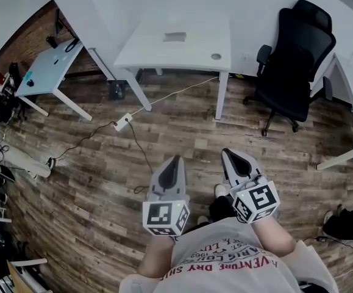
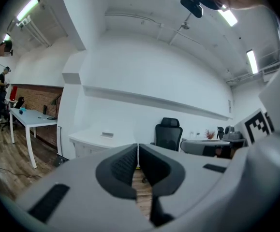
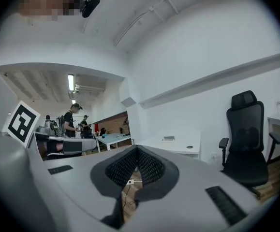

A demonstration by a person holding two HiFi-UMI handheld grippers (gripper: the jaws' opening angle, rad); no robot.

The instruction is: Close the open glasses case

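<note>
Glasses case: not identifiable for certain; small grey item (image 1: 174,36) on white desk (image 1: 158,57), well apart from both grippers.
Left gripper (image 1: 175,161): jaws pressed together, empty, over wood floor (image 1: 97,176).
Right gripper (image 1: 228,155): jaws closed, empty, beside left.
Office chair (image 1: 295,60): right of desk.

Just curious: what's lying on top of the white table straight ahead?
A small grey flat thing, too small to identify, and a round spot near its right edge. Nothing covers the tabletop.
</note>
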